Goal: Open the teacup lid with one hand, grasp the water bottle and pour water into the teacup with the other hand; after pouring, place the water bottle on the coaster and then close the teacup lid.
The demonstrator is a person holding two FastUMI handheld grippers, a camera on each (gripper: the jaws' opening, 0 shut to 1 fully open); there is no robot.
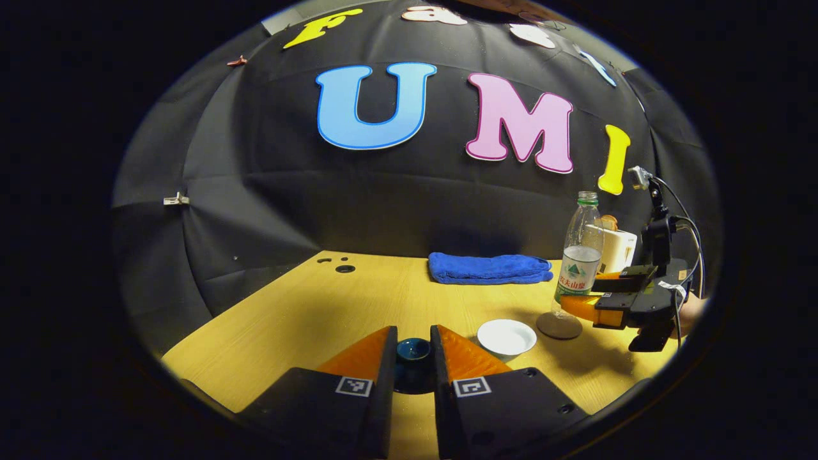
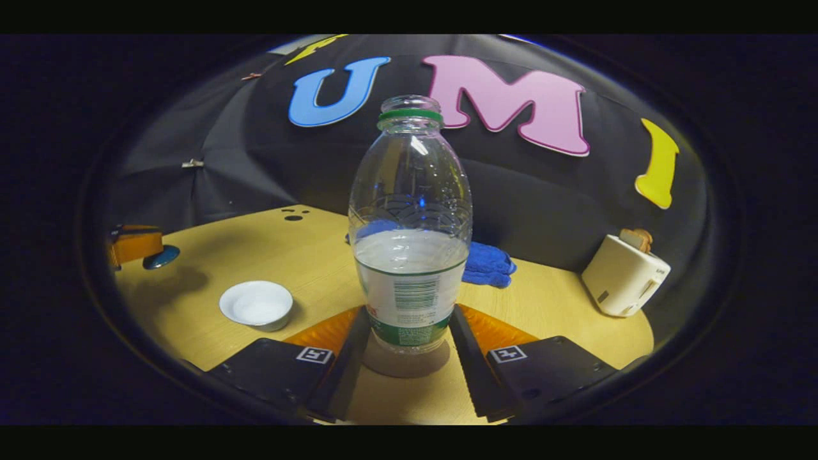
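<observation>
A dark blue teacup lid (image 1: pixel 413 352) sits between the fingers of my left gripper (image 1: pixel 413 332), which is shut on it and holds it above the table. The right gripper view shows that gripper (image 2: pixel 131 246) far left with the lid (image 2: pixel 161 257) at its tip. The open white teacup (image 1: pixel 507 337) (image 2: pixel 256 305) stands on the wooden table. My right gripper (image 2: pixel 409 316) (image 1: pixel 585 301) is shut on the lower part of a clear, capless water bottle (image 2: pixel 409 217) (image 1: pixel 580 255), about half full and upright. Its base is on or just above the round brown coaster (image 1: pixel 559 327) (image 2: pixel 406 365).
A folded blue towel (image 1: pixel 489 268) (image 2: pixel 489 263) lies at the back of the table (image 1: pixel 287 319). A white toaster (image 2: pixel 623 275) (image 1: pixel 618 249) with bread in it stands at the back right. The teacup sits just left of the coaster.
</observation>
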